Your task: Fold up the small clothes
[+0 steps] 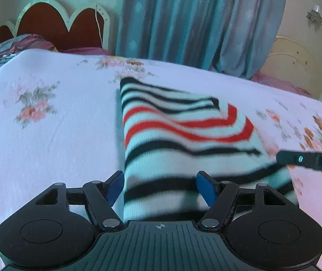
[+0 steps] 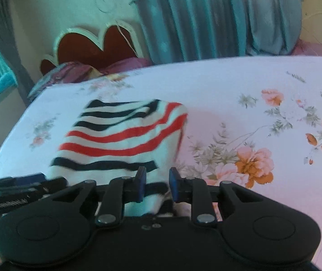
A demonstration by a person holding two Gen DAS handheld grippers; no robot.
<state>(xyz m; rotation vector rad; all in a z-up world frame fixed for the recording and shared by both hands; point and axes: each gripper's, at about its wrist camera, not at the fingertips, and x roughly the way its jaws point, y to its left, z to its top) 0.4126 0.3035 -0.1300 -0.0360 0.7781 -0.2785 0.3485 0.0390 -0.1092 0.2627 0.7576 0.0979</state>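
Left gripper (image 1: 160, 186) fingers apart astride striped garment (image 1: 179, 131) near bed (image 1: 48, 135) front edge; right gripper (image 2: 157, 186) fingers narrowly apart over hem; risk: loose layers slipping, fold skewing

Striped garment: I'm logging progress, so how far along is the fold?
Done: the striped garment lies partly folded on the floral sheet. In hand: both open grippers, left gripper and right gripper, straddle its near edge. Left: the final fold.
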